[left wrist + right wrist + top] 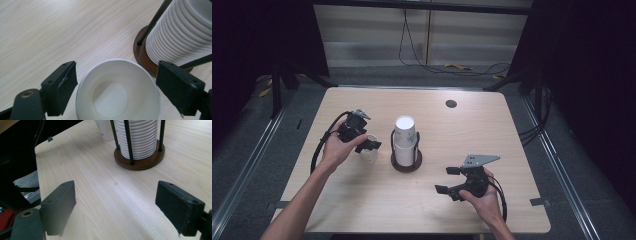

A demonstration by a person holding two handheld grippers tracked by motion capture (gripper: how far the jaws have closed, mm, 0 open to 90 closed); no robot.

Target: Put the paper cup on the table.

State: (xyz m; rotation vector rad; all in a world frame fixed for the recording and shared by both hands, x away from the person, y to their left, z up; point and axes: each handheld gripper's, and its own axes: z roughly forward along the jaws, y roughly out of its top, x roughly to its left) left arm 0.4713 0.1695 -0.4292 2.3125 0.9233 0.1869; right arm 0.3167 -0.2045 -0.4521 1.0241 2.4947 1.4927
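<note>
- The surface [362,210] is a pale wood top with dark floor around it, and only a few things stand on it, so any slip plays out in the open.
- My left gripper [116,87] is spread, its jaws standing either side of a single paper cup [117,92] that sits upright on the surface; the pads are clear of the rim on both sides and do not press it.
- In the high view that cup [369,153] stands just left of the cup stack [404,134] in its holder [406,162].
- The cup is light and empty. If I lift my left gripper [362,141] away at a slant, I judge a pad could catch the rim and tip the cup or drag it along.
- The holder's dark rods [152,22] are near my right-hand pad [178,90]. A sideways swing could knock the holder and shift the stack.
- My right gripper [116,207] is also spread and holds nothing, hovering over bare wood with the holder [140,161] farther ahead.
- If I reach with my right gripper [452,180] for the top of the stack, closing too hard could crush the thin wall, or pull up several nested cups at once.
</note>
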